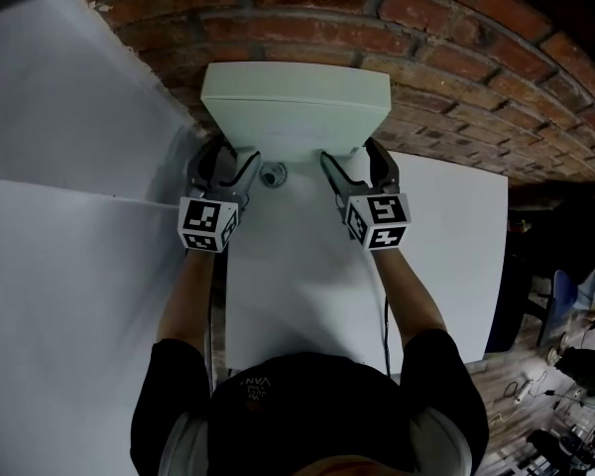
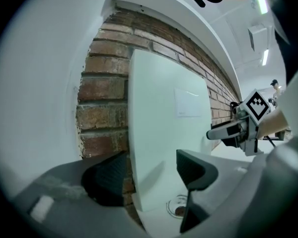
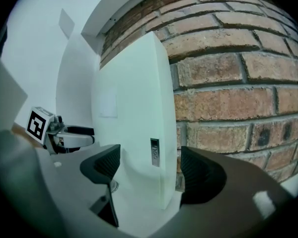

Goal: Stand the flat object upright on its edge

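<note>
DESK: From the head view?

PHOTO: Looks steeply down on a white flat panel [image 1: 296,97] standing on its lower edge at the back of the white table [image 1: 446,226], close against a brick wall [image 1: 456,28]. Places the left claw [image 1: 233,162] and right claw [image 1: 355,159] at the two bottom corners, with a small round fitting [image 1: 272,176] in the table between them.

DESK: And only from the gripper views?

PHOTO: In the left gripper view, frames the panel's left vertical edge in the gap of the left claw [image 2: 149,175]. Jaws parted, neither pad pressing, nothing held. In the right gripper view, much the same for the right claw [image 3: 151,170]: jaws spread wide around the right edge, gripping nothing. Also picks out a small dark slot [image 3: 154,151] on that narrow edge, unseen from above, and a faint rectangular label [image 3: 108,104] on the broad face.

DESK: Facing which way?

PHOTO: Broad face toward the person, back to the bricks, bottom edge running side to side along the wall. Hard to say whether wider than tall, or whether touching the bricks.

DESK: Looks?

PHOTO: Plain, smooth, white, slab-thin, with rounded corners.
</note>
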Action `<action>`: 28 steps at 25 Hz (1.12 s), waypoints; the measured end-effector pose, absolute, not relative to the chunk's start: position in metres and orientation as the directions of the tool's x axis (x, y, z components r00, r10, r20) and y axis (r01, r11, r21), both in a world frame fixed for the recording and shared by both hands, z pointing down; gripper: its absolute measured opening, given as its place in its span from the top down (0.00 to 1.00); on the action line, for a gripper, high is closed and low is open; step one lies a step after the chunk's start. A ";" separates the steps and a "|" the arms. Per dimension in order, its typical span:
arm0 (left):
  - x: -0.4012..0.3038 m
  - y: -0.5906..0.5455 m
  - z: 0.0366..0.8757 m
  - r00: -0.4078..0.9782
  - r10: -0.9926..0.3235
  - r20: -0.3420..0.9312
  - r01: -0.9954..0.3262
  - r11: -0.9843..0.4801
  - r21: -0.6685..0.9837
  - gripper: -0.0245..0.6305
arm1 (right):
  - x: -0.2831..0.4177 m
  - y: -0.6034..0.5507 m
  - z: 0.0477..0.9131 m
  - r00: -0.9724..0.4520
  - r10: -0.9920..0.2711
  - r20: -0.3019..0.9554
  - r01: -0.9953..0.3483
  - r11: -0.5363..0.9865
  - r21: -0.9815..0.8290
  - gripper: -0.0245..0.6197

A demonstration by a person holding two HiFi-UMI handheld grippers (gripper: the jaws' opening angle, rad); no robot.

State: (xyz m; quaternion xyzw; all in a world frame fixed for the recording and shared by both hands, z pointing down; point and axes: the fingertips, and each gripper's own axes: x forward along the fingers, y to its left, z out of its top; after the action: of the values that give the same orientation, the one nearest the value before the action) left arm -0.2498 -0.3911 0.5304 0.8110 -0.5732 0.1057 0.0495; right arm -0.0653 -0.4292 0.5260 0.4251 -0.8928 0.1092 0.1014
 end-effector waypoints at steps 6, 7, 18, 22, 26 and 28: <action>-0.251 -0.384 0.519 0.308 -0.925 0.220 -0.944 -0.326 -0.050 0.49 | -0.063 -0.423 0.516 -0.628 -0.734 0.260 -0.775 0.621 -0.117 0.40; -0.251 -0.383 0.517 0.306 -0.927 0.219 -0.945 -0.324 -0.049 0.49 | -0.062 -0.421 0.514 -0.627 -0.735 0.258 -0.776 0.621 -0.114 0.40; -0.238 -0.353 0.490 0.306 -0.931 0.199 -0.940 -0.329 -0.089 0.72 | -0.045 -0.394 0.491 -0.586 -0.774 0.240 -0.803 0.594 -0.047 0.74; -0.234 -0.341 0.481 0.303 -0.934 0.188 -0.941 -0.325 -0.095 0.82 | -0.040 -0.383 0.480 -0.574 -0.787 0.226 -0.810 0.586 -0.019 0.91; -0.233 -0.328 0.474 0.304 -0.936 0.180 -0.944 -0.321 -0.079 0.87 | -0.037 -0.372 0.472 -0.574 -0.789 0.218 -0.810 0.587 -0.011 0.96; -0.233 -0.322 0.472 0.305 -0.936 0.176 -0.945 -0.320 -0.064 0.95 | -0.035 -0.367 0.470 -0.571 -0.790 0.222 -0.811 0.585 -0.006 0.96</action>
State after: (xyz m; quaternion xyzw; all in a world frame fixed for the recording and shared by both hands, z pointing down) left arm -0.2328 -0.3216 0.4716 0.8072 -0.5827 0.0903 0.0256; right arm -0.0354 -0.3674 0.4697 0.4525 -0.8848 0.0535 0.0979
